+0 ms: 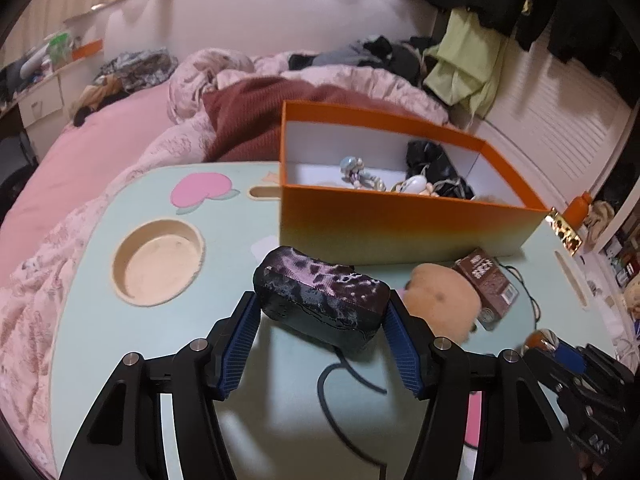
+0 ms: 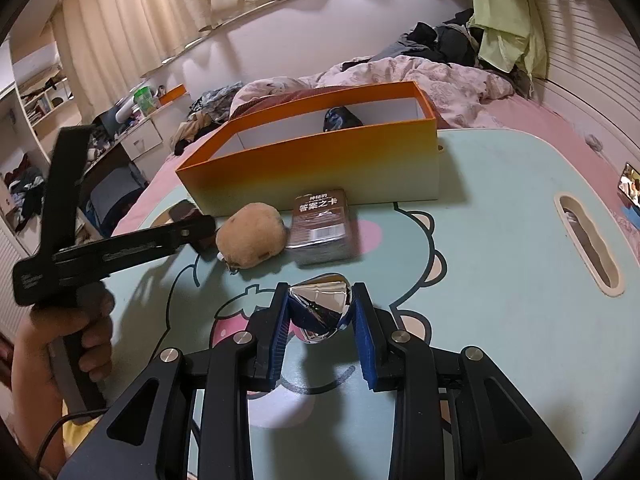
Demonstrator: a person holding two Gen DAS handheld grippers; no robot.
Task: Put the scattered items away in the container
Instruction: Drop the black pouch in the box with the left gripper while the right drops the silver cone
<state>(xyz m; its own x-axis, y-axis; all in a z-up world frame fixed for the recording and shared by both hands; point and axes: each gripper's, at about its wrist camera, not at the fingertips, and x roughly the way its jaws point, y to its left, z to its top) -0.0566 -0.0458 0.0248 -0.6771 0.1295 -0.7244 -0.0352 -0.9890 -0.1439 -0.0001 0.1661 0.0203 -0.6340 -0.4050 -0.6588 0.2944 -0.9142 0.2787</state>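
My left gripper [image 1: 322,308] is shut on a dark purple-patterned case [image 1: 322,294] with a black cord, just above the table in front of the orange box [image 1: 400,228]. The box holds trinkets and a black bag [image 1: 434,162]. My right gripper [image 2: 320,312] is shut on a shiny silver faceted object [image 2: 320,306], low over the table. A tan plush [image 2: 252,240] and a brown card box [image 2: 322,220] lie in front of the orange box [image 2: 312,168]; both also show in the left wrist view, plush [image 1: 440,300] and card box [image 1: 490,284].
The mint cartoon lap table [image 2: 500,260] sits on a bed with pink bedding [image 1: 80,152]. It has a round cup recess [image 1: 158,266] and a handle slot [image 2: 588,240]. The left gripper's body [image 2: 100,248] and hand show at the left of the right wrist view.
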